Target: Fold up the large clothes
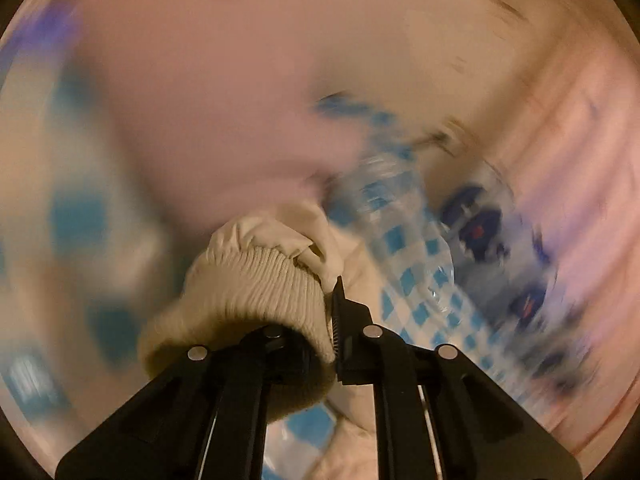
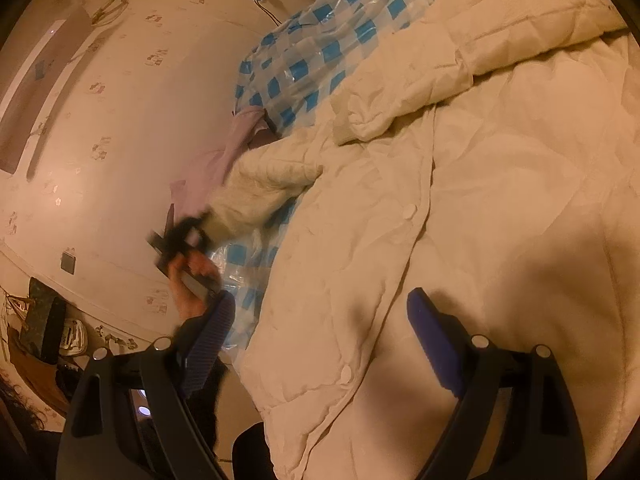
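jacket [image 2: 500, 200], cream and puffy, lies spread open across the bed with its snap placket running down the middle, one sleeve folded over its chest toward the far edge and the other sleeve's ribbed cuff [image 1: 256, 292] pinched tight in my left gripper [image 1: 334, 320], which i judge is lifting it off the near-left edge to fold inward. my right gripper [image 2: 316, 344] hovers over the lower hem with its jaws wide and empty, probably waiting to pin or smooth the body. a blue checked plastic sheet [image 2: 316, 52] under the jacket and some lilac cloth [image 2: 240, 136] by the wall crowd that left side.
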The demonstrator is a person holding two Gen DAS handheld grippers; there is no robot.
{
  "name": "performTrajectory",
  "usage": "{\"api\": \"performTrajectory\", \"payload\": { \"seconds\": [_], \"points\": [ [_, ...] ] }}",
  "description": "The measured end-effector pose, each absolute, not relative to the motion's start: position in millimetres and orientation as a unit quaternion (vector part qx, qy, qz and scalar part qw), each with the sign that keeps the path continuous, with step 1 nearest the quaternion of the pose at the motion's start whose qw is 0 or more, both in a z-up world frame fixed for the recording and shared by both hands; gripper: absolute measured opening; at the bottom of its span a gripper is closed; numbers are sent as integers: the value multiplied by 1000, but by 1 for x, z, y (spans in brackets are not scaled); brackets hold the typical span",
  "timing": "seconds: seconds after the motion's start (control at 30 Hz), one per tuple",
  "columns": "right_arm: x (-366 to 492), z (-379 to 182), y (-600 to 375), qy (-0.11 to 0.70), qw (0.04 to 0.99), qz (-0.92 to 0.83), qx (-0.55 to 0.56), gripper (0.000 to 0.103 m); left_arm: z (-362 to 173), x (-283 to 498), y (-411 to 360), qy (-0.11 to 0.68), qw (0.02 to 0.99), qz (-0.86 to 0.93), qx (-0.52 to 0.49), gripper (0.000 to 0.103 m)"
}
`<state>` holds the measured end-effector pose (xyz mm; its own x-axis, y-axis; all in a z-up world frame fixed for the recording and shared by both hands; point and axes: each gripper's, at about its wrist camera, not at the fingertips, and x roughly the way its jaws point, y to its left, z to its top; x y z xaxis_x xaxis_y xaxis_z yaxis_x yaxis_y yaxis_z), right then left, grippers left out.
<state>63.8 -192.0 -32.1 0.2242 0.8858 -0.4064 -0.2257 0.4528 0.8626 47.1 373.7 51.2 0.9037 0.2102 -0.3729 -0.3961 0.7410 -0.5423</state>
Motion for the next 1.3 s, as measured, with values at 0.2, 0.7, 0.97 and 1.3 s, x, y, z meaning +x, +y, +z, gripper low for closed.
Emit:
{"api": "performTrajectory", "payload": {
  "seconds": [0.2, 0.7, 0.97, 1.3],
  "points": [
    [62, -29, -195, 478, 707, 392, 344, 84, 134, 68, 289, 141, 979, 108, -96, 7],
    [62, -19, -217, 459, 719, 379, 359, 84, 176, 90, 158, 125, 990, 53, 47, 7],
    [66, 0, -262, 423, 737, 354, 391, 84, 158, 129, -11, 234, 923, -175, 251, 8],
    [70, 12, -322, 386, 776, 292, 405, 85, 118, 151, -106, 371, 828, -163, 387, 18]
  ]
}}
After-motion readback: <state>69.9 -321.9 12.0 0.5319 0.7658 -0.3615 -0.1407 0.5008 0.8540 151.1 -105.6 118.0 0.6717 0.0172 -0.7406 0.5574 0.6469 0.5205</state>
